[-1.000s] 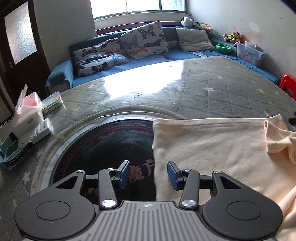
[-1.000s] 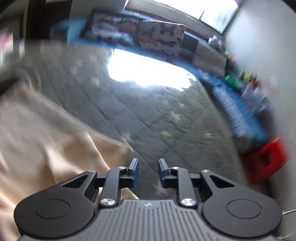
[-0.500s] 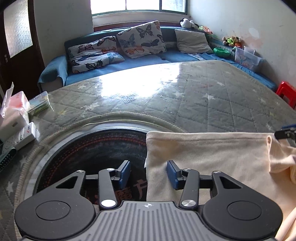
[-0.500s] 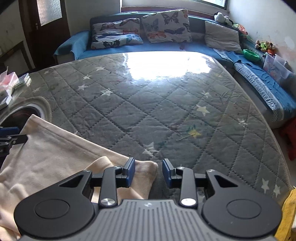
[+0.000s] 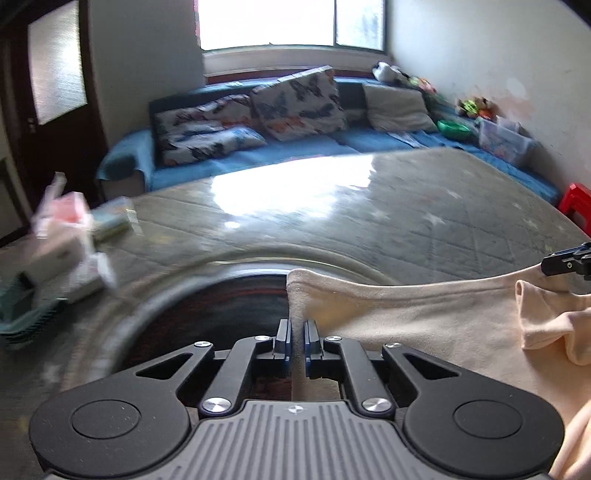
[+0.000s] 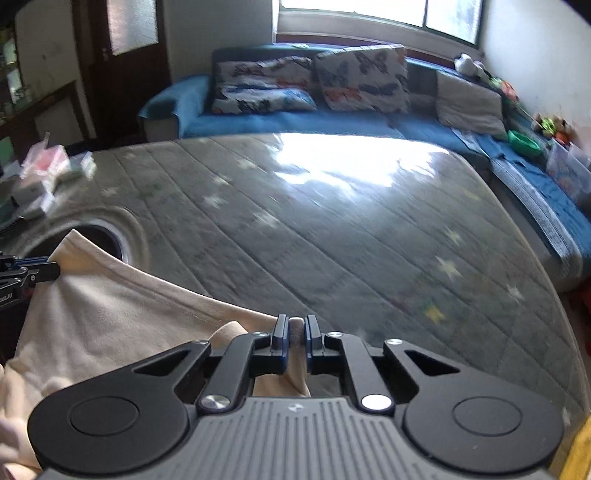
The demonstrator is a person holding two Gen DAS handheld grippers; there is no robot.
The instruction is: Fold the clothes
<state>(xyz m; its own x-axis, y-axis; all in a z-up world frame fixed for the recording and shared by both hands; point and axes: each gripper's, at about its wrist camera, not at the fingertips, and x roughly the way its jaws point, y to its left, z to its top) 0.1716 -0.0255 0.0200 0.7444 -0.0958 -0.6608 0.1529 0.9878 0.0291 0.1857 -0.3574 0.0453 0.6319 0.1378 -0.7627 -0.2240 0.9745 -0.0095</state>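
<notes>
Here the cream garment (image 5: 406, 325) lies rumpled — one edge stretched taut.

I am looking into a lived-in room of a home, a sitting room that doubles as a place to sleep. Along the far wall under a bright window (image 5: 288, 22) runs a blue sofa (image 5: 332, 147) with butterfly-print cushions (image 5: 295, 107) and a plain grey pillow (image 5: 397, 107). Soft toys (image 5: 474, 107), a green bowl (image 5: 452, 127) and a clear plastic storage box (image 5: 506, 142) sit along its right end. In front of me spreads a grey quilted cover with stars (image 6: 332, 229), the work surface. A dark wooden door with frosted glass (image 5: 55, 85) stands to the left, a red plastic stool (image 5: 576, 205) to the right, and small household packets (image 5: 62, 229) lie at the left edge.
</notes>
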